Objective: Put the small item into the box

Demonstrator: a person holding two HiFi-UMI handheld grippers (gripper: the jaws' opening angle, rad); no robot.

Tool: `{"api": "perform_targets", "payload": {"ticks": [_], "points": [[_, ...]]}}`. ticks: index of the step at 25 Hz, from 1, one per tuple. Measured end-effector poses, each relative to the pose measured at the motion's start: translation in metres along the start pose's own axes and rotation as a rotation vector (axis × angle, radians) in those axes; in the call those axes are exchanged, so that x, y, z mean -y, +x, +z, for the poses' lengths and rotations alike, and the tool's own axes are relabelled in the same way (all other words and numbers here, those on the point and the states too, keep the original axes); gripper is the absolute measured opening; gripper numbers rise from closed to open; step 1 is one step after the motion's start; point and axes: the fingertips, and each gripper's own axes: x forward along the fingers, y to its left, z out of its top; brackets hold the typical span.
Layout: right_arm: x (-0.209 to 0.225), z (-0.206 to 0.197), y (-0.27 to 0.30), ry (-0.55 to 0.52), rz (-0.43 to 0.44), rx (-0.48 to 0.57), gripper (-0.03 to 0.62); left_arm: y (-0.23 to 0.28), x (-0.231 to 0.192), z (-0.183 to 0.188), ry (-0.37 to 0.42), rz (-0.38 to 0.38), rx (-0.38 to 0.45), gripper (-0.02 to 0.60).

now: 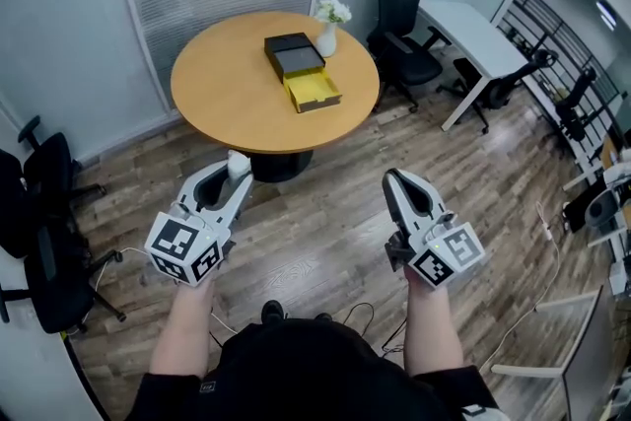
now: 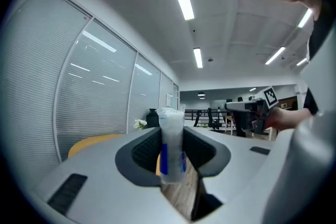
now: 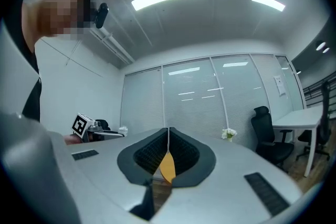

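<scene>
While we stand well back from the round worktop (image 1: 227, 89), our left gripper (image 1: 237, 175) pinches the small item (image 1: 238, 161). It is a pale, soft-looking packet with blue marks on its sides, upright between the pads with its top poking out above them. Our right gripper (image 1: 396, 182) carries nothing, and its jaws are pressed together. Both grippers point roughly level, out over the wood floor (image 1: 315, 242).

We see the box (image 1: 293, 54) on the far half of the worktop. It is black, with an open yellow tray (image 1: 313, 92) touching its near end and a white vase (image 1: 326, 36) of flowers just beside its far corner.

We judge the job to be at the carrying stage, with the packet in hand and nothing in the box yet.

Several things could go wrong from here:
- The packet looks soft and is gripped low on its body. A jolt on the way over could let it tilt or slide out of the pads onto the floor.
- Squeezing harder to prevent that might crush it.
- At the worktop, the vase stands so near the box that a reach carried a little too far could tip it over.
- The tray looks shallow and narrow. If we let go too high or off-centre, the packet may land on the wood beside the tray instead of inside it.
</scene>
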Motion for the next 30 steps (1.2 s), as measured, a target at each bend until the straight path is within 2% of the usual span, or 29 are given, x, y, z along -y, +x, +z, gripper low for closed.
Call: {"api": "perform_targets", "payload": {"ticks": [3, 14, 23, 30], "points": [[-0.013, -0.003, 0.007, 0.007, -0.005, -0.005, 0.037, -0.010, -0.011, -0.007, 0.026, -0.007, -0.021, 0.137], [-0.031, -0.014, 0.029, 0.035, 0.008, -0.009, 0.038, -0.016, -0.037, -0.014, 0.031, -0.020, -0.035, 0.137], [-0.007, -0.026, 0.058, 0.081, 0.041, -0.001, 0.038, 0.005, -0.055, -0.023, 0.026, -0.005, -0.065, 0.137], [0.039, -0.042, 0.094, 0.116, 0.060, -0.008, 0.038, 0.052, -0.078, -0.037, 0.009, 0.007, -0.106, 0.137]]}}
